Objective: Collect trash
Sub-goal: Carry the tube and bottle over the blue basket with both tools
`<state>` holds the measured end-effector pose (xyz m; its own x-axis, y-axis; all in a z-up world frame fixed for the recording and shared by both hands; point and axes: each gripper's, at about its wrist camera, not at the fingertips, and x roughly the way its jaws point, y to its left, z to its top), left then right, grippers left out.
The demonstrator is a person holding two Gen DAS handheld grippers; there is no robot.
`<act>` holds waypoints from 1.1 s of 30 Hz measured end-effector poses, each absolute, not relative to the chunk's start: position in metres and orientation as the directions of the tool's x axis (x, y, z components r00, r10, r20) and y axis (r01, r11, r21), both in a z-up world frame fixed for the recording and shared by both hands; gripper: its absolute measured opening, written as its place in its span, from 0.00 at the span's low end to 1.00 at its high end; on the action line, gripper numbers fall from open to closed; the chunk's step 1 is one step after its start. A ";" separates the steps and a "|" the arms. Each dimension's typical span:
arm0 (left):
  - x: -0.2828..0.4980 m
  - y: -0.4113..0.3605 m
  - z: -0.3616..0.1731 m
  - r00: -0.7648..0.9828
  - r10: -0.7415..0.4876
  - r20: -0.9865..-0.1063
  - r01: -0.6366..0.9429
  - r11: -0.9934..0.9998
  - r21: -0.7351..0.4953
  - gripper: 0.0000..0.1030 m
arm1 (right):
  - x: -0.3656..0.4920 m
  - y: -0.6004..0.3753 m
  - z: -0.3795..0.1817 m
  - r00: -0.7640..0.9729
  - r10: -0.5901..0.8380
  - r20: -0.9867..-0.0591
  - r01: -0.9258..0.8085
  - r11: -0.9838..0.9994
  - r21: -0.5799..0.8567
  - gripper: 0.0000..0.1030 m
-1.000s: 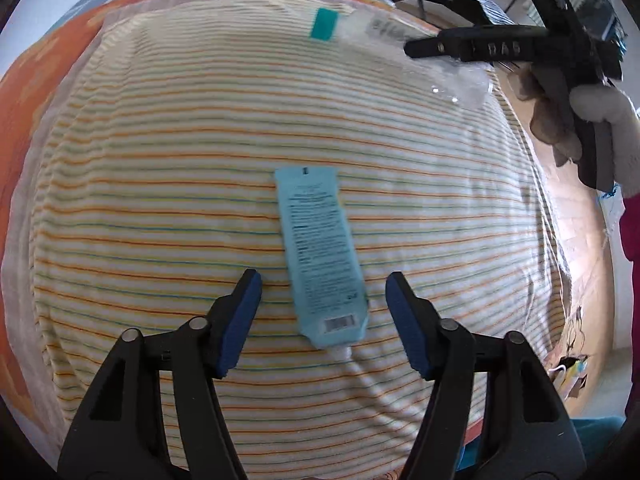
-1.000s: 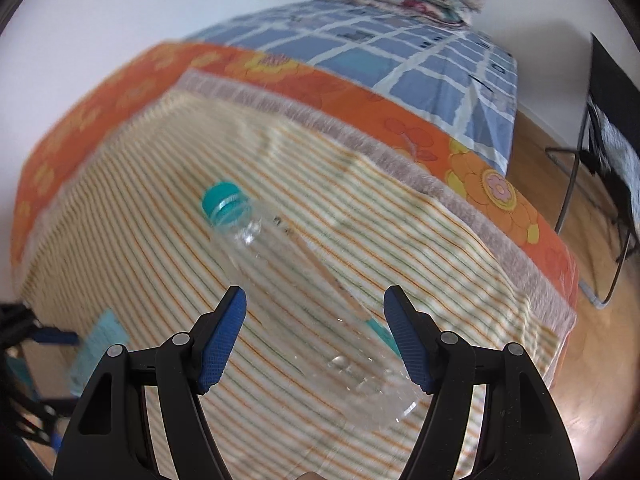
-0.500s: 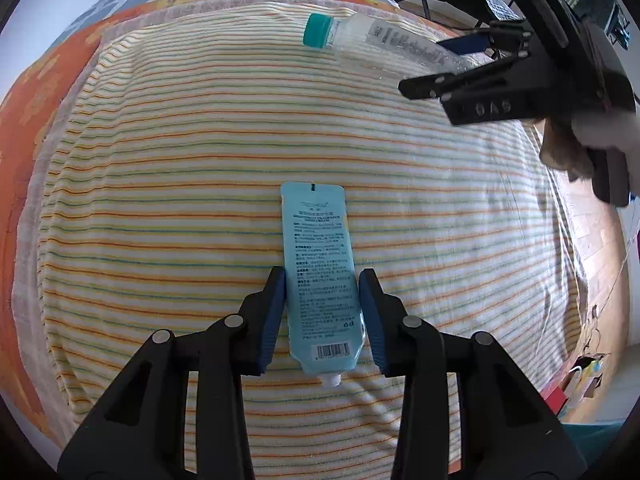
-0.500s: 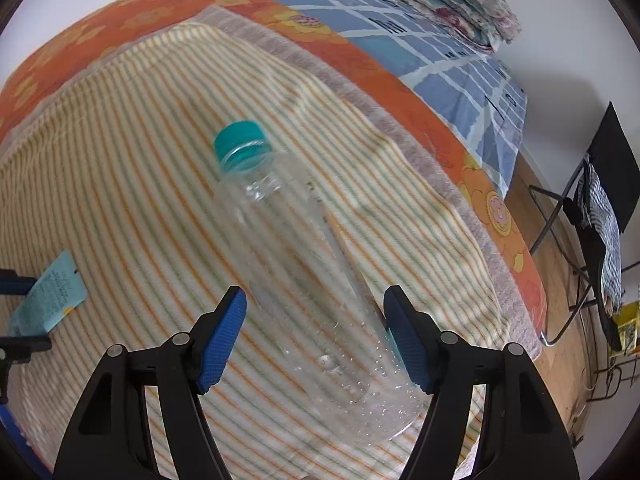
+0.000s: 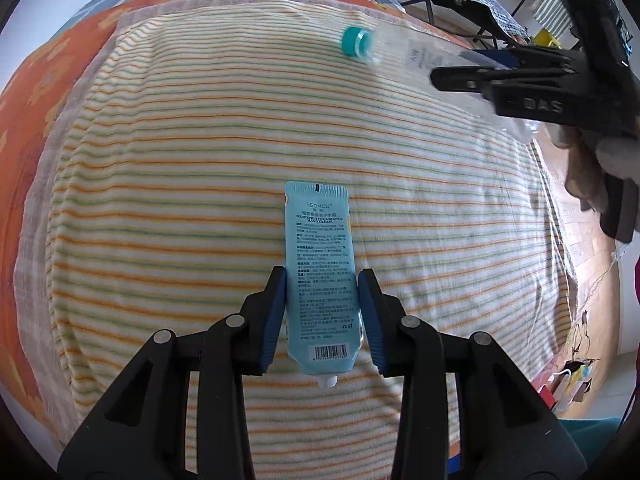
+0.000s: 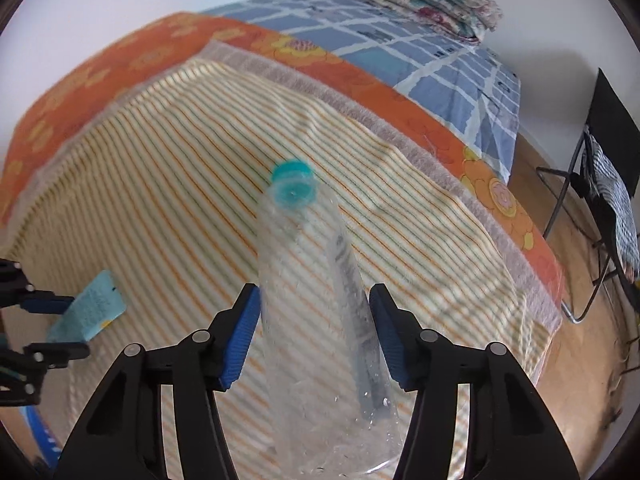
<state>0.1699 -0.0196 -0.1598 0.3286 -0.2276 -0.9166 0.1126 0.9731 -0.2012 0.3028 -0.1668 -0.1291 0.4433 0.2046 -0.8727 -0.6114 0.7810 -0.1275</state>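
Here, left tool (image 5: 322,312) angled down, clamping tube (image 5: 320,276)

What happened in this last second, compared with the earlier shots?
The left gripper has just been closing: its jaws, wide apart before, now clamp the blue hand cream tube. The right gripper has also just been closing, its jaws now against the clear plastic bottle, whose teal-capped end has swung and looks lifted off the blanket. The tube lies where it did, and the striped blanket is unchanged.
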 end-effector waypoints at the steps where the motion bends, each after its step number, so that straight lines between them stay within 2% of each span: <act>1: 0.168 -0.019 -0.158 0.332 -0.226 -0.916 0.111 0.973 -0.200 0.35 | 0.299 -0.169 -0.126 0.446 0.214 -0.869 -0.607 0.786 -0.118 0.53; 7: 0.152 -0.018 -0.149 0.344 -0.228 -0.911 0.112 0.973 -0.202 0.35 | 0.277 -0.181 -0.121 0.433 0.235 -0.870 -0.591 0.803 -0.078 0.53; 13: 0.141 -0.026 -0.141 0.351 -0.225 -0.909 0.126 0.973 -0.193 0.35 | 0.258 -0.185 -0.142 0.375 0.197 -0.906 -0.592 0.803 -0.070 0.52; 18: 0.128 -0.026 -0.134 0.357 -0.228 -0.906 0.129 0.973 -0.193 0.35 | 0.240 -0.177 -0.153 0.388 0.155 -0.908 -0.602 0.789 -0.122 0.51; 33: 0.067 -0.026 -0.091 0.435 -0.257 -0.863 0.151 0.966 -0.211 0.35 | 0.155 -0.211 -0.081 0.467 0.371 -0.803 -0.503 0.858 0.104 0.50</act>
